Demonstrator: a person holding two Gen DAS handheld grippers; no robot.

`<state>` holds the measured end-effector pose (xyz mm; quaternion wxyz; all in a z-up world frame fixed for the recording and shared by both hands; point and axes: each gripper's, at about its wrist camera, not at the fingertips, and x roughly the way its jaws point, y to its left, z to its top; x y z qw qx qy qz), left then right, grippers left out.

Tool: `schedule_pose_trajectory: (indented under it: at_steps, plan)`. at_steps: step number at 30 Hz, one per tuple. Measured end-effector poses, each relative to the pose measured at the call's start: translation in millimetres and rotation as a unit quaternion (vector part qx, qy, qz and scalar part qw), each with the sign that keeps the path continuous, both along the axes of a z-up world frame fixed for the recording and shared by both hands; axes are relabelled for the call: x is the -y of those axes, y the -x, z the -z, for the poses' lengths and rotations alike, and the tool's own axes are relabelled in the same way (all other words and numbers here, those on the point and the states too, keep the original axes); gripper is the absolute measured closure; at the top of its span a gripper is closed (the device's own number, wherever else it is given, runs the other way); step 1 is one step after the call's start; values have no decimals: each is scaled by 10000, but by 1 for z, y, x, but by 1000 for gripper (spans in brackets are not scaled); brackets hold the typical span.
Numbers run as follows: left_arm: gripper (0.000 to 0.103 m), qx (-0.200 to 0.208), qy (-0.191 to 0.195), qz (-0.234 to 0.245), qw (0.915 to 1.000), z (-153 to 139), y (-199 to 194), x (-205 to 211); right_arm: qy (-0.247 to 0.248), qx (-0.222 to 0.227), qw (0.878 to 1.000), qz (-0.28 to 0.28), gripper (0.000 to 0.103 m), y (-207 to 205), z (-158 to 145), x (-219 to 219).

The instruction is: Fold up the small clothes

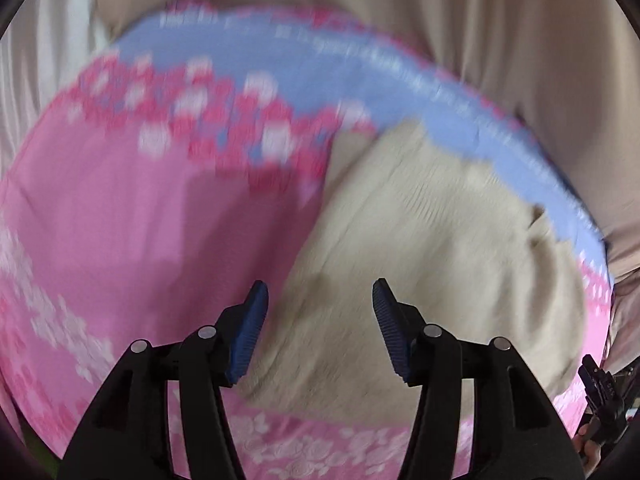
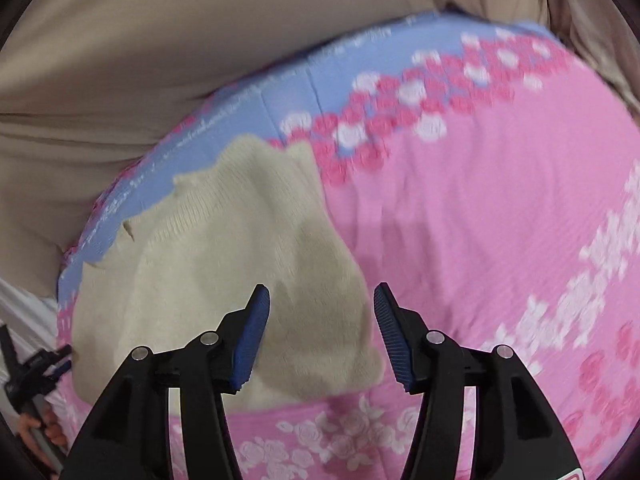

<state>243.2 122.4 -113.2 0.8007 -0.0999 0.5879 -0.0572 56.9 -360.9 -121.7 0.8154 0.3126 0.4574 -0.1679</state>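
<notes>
A cream knit garment (image 1: 420,240) lies flat on a pink flowered sheet (image 1: 140,220) with a blue band along its far side. My left gripper (image 1: 320,292) hovers over the garment's near left edge, jaws open, and the blue pads (image 1: 248,332) touch nothing. In the right wrist view the same garment (image 2: 224,248) lies to the left on the sheet (image 2: 480,220). My right gripper (image 2: 322,294) hangs above its near right corner, also open with nothing pressed between the pads. Both views are motion-blurred.
Beige cloth (image 1: 500,40) hangs or lies behind the sheet's far edge, also seen as beige cloth (image 2: 140,40) in the right wrist view. A hand (image 2: 40,428) on the other tool's handle shows at the lower left there. White fabric (image 1: 36,80) lies at far left.
</notes>
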Motion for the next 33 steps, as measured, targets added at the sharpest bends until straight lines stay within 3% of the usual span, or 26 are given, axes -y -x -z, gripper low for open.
schedule_pose_trajectory:
  at_steps: [1,2,3,4,5,6,8,10,11,12,14,15,16,17,19,21,22,24,25,26,27,29,31,32,33]
  plan:
    - [52,-195,112,67,9997,12,3,3,-68,-7,10000,-1,49,0,5,-1]
    - [64,-245,165,86,9995,18,3,4,-56,-28,10000,-46,64,-4,10,-2]
    - [73,-211,234,60,9995,20,4,3,6,-39,9999,-143,94,-8,12,-4]
    - [87,-159,273,-76,9995,18,3,-1,24,-149,9997,-187,95,-12,12,-4]
    - [91,-142,391,-230,9989,13,2,-8,-5,-45,10000,-76,96,-9,6,-1]
    - [91,-157,572,-476,9971,9,0,-21,-26,116,9999,12,96,-5,-4,0]
    - [90,-270,514,-667,9961,14,-1,-32,104,216,9996,151,96,4,-12,6]
    - [90,-544,179,-466,9973,38,-4,-31,91,-302,9995,38,94,4,16,11]
    - [89,-540,79,-410,9977,41,-3,-30,26,-911,9958,-116,93,2,44,13]
    - [88,-459,27,-401,9981,37,-3,-30,39,-911,9958,-102,90,4,47,14]
    - [87,-332,296,-478,9979,11,-4,-32,193,-611,9979,76,85,9,22,14]
    - [85,-233,520,-546,9969,-4,-6,-32,344,-416,9985,109,78,7,6,12]
    - [74,-26,651,-534,9964,-22,-13,-29,463,-211,9987,58,70,2,-9,10]
    - [50,154,602,-448,9971,-34,-22,-23,566,-85,9983,-71,53,-10,-22,9]
    - [28,488,219,-212,9983,-51,-48,-2,713,27,9968,-358,47,-40,-35,6]
    - [28,578,-57,12,9983,-47,-69,15,846,20,9944,-627,47,-76,-37,7]
    - [29,420,-169,224,9987,-34,-86,29,894,-154,9930,-753,47,-99,-30,7]
    - [43,190,-267,464,9984,-12,-100,44,823,-530,9908,-929,50,-132,-8,11]
    - [82,-19,-337,643,9974,3,-107,47,786,-767,9889,-1002,64,-146,5,12]
    - [99,-206,-401,659,9968,11,-110,47,759,-891,9869,-1107,95,-150,12,10]
    - [99,-212,-280,546,9979,10,-109,43,737,-930,9862,-1155,97,-151,13,7]
    - [99,101,241,164,9995,-6,-106,23,727,-287,9920,-993,97,-138,-12,7]
    - [99,110,230,-104,9996,-5,-109,10,633,90,9960,-630,97,-123,-25,18]
    - [99,-10,176,-209,9996,4,-112,6,640,11,9970,-426,95,-120,-16,27]
    - [98,-202,96,-268,9994,17,-116,4,645,-279,9969,-356,85,-122,-1,33]
